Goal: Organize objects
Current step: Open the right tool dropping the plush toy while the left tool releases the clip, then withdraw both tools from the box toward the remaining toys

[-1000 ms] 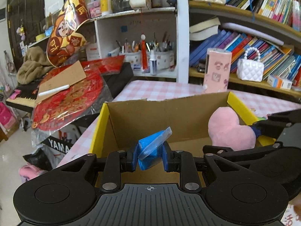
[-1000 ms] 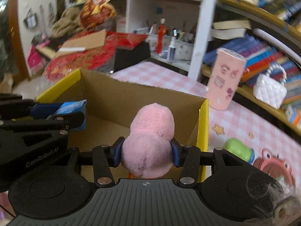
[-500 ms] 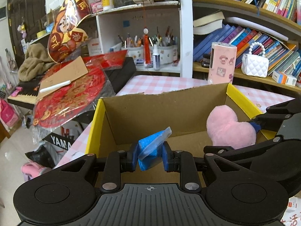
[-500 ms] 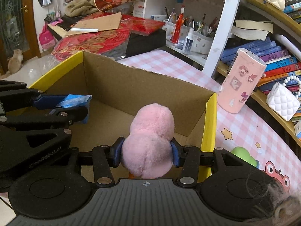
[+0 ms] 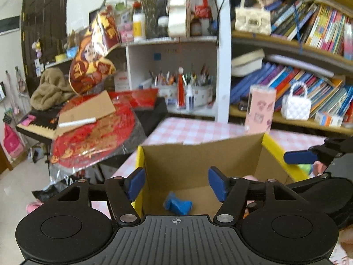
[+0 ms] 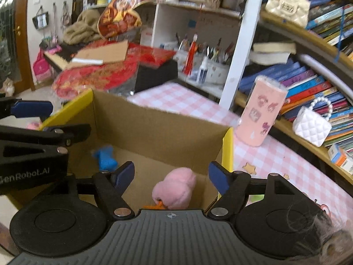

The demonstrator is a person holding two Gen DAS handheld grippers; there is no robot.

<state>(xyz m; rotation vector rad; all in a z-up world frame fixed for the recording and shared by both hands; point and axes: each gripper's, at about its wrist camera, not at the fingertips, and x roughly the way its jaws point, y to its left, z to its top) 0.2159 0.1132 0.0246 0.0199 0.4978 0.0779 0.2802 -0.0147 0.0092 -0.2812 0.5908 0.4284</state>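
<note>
Left wrist: hand-held gripper [image 5: 176,184] opening, empty

Soft, even daylight fills the room, brightest on the pale floor at the left. Both views are smeared with motion blur, and the bookshelves [image 5: 308,50] bow towards the fisheye edges.

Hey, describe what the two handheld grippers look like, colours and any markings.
Both match. The left gripper and right gripper have matte black bodies with a ribbed top plate bearing a small white crosshair, round discs either side, silver pivot screws on black linkage arms, and blue pads. The right view shows white "GenRobot.AI" lettering on the left gripper's side. No cables or sleeves show.
</note>
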